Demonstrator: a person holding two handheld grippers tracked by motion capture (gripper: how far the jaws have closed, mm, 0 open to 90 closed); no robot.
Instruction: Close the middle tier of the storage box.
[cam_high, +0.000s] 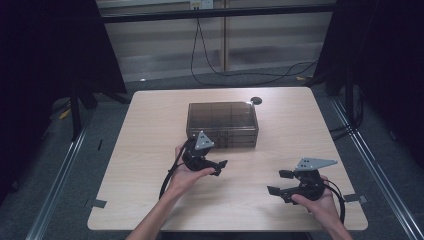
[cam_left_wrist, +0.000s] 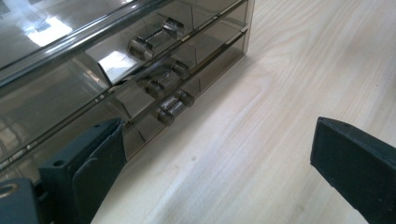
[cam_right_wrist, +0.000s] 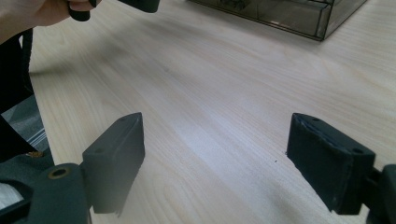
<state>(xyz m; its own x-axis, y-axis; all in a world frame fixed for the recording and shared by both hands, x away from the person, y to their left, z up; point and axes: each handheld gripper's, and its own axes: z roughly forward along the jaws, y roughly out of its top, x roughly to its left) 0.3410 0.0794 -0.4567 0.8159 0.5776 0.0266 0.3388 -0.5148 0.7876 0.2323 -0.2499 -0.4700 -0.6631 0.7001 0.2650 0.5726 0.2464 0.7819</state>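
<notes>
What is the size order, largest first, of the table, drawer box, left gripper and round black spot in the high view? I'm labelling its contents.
1. table
2. drawer box
3. left gripper, nearer the camera, so somewhat flattered
4. round black spot

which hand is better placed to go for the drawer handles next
Left, probably. The left tongs sit open just in front of the drawer box, with its handles close ahead. The right tongs, also open, are farther away over bare table.
</notes>
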